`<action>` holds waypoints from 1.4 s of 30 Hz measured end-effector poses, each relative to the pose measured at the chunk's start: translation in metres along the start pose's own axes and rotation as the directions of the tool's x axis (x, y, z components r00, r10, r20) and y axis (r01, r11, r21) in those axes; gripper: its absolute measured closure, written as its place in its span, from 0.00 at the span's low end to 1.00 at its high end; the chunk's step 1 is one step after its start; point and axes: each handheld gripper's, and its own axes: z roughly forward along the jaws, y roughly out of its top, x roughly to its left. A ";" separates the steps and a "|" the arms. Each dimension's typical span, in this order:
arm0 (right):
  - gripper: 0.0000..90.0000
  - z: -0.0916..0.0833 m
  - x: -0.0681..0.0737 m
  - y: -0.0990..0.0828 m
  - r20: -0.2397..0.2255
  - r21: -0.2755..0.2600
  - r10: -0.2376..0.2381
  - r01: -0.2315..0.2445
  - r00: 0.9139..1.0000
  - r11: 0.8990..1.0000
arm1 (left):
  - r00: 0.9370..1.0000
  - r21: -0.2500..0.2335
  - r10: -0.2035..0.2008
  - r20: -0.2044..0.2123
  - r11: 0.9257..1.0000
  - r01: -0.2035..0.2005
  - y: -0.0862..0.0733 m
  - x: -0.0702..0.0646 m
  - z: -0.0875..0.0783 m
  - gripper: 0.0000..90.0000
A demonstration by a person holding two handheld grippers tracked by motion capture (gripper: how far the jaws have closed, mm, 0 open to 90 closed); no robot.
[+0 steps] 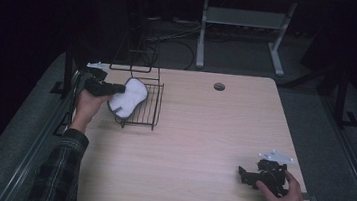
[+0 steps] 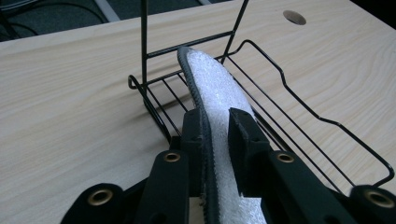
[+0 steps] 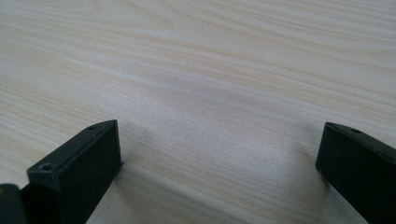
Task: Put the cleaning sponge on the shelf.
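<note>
Black jaws of the left gripper (image 2: 217, 140) flank the heel of a white fleece insole (image 2: 215, 91), pinching it on edge over the wire rack (image 2: 322, 121) on the desk (image 2: 70, 102). Judged light, soft and floppy; best held mid-length. Right gripper (image 3: 219, 154) rests spread, empty.

place: I'm in a lab or test room | bench: I work at a pale wood-grain table (image 1: 198, 133) with a cable hole (image 1: 219, 86) | surroundings: dark, grey carpet floor (image 1: 310, 114), loose cables (image 1: 183, 35), white metal legs of another stand (image 1: 245, 22) behind | lighting: dim, my table alone lit
</note>
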 end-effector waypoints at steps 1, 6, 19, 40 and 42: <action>0.00 0.000 0.000 0.000 0.000 0.000 0.000 0.000 1.000 1.000 | 1.000 -0.001 -0.002 -0.003 1.000 0.002 0.000 0.000 0.001 0.83; 0.00 0.000 0.000 0.000 0.000 0.000 0.000 0.000 1.000 1.000 | 1.000 0.000 -0.007 -0.004 1.000 0.007 -0.001 0.000 0.002 0.80; 0.00 0.000 0.000 0.000 0.000 0.000 0.000 0.000 1.000 1.000 | 1.000 0.014 -0.011 -0.018 1.000 0.012 -0.002 0.000 0.002 0.64; 0.00 0.000 0.000 0.000 0.000 0.000 0.000 0.000 1.000 1.000 | 0.998 0.018 0.071 0.002 0.997 -0.071 -0.029 -0.024 -0.017 0.36; 0.00 0.000 0.000 0.000 0.000 -0.001 0.000 0.000 1.000 1.000 | 0.996 0.029 0.086 0.002 0.996 -0.086 -0.032 -0.027 -0.022 0.33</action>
